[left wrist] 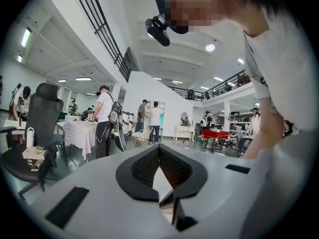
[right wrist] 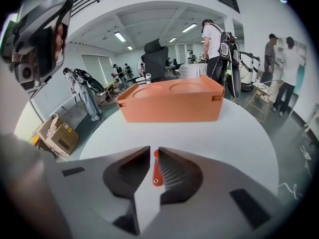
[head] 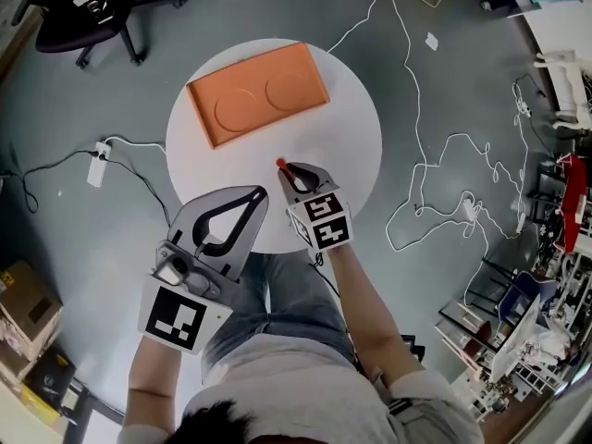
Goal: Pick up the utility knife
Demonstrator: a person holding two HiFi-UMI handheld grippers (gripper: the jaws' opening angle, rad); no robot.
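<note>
Clamping utility knife point(right wrist: 156, 167), right tongs point(head: 292, 171) over round white table point(head: 344, 144); grey floor point(head: 111, 91).

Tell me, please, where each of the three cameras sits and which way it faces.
Head view: on the person's head, steeply down at the white table, orange box, both forearms, left tongs and right tongs.
Left gripper view: on the left tongs, shut and empty, tilted up across the hall; the person's torso at right.
Right gripper view: on the right tongs, level toward the box; they clamp the red utility knife.
Shared: head and right gripper views show table, box, knife.
</note>
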